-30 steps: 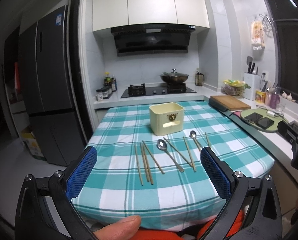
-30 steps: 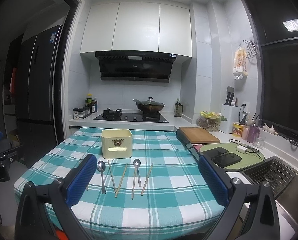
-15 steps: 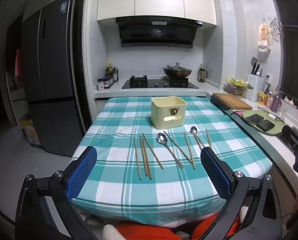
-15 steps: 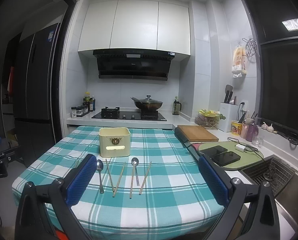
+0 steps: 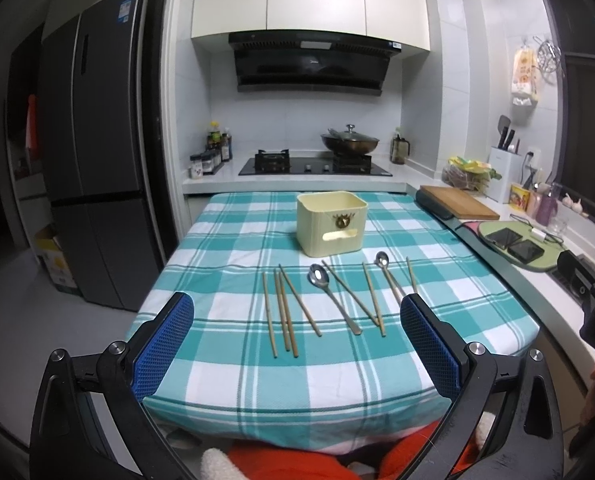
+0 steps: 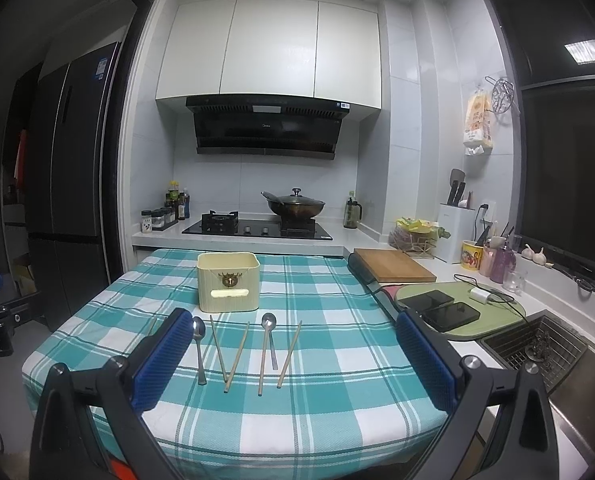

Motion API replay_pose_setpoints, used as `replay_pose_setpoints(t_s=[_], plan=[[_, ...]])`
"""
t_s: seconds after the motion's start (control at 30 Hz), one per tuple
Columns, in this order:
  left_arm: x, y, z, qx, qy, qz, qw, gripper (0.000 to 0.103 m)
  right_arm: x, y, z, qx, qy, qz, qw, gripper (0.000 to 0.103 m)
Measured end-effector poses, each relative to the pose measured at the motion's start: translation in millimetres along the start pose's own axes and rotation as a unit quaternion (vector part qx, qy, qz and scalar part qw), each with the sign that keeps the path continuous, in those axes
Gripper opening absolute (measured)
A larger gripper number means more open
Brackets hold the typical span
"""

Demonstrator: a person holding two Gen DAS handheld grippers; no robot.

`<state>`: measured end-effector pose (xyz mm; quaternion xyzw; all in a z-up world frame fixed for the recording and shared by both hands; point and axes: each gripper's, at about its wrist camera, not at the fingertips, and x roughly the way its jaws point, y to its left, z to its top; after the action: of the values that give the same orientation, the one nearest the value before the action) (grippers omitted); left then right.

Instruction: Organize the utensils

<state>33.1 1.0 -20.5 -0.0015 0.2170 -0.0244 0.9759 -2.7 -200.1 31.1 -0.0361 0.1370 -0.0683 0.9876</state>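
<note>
A cream utensil holder stands upright on the teal checked tablecloth; it also shows in the right wrist view. In front of it lie several wooden chopsticks and two metal spoons, flat on the cloth. The right wrist view shows the spoons and chopsticks. My left gripper is open and empty, held short of the table's near edge. My right gripper is open and empty, above the near edge.
A stove with a lidded wok is behind the table. A wooden cutting board, a green mat with two phones and a sink are on the right counter. A dark fridge stands left.
Both grippers have tilted or lifted a little, so the table sits lower in each view. The utensils and holder have not moved. Both grippers stay open.
</note>
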Motion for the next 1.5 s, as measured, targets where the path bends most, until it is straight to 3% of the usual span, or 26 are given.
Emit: replay_pose_setpoints(t_s=[0.9,1.5], plan=[[0.0,1.1,0.6,0.001,0.002,-0.002,1.0000,0.103,-0.6,-2.4,1.2,-0.002,0.002,0.000,1.000,0.103],[10.1,9.1,-0.4,-0.024,0.018,-0.032,0.9991,0.103,5.0,-0.7,1.4,-0.004,0.006,-0.004,1.000,0.103]])
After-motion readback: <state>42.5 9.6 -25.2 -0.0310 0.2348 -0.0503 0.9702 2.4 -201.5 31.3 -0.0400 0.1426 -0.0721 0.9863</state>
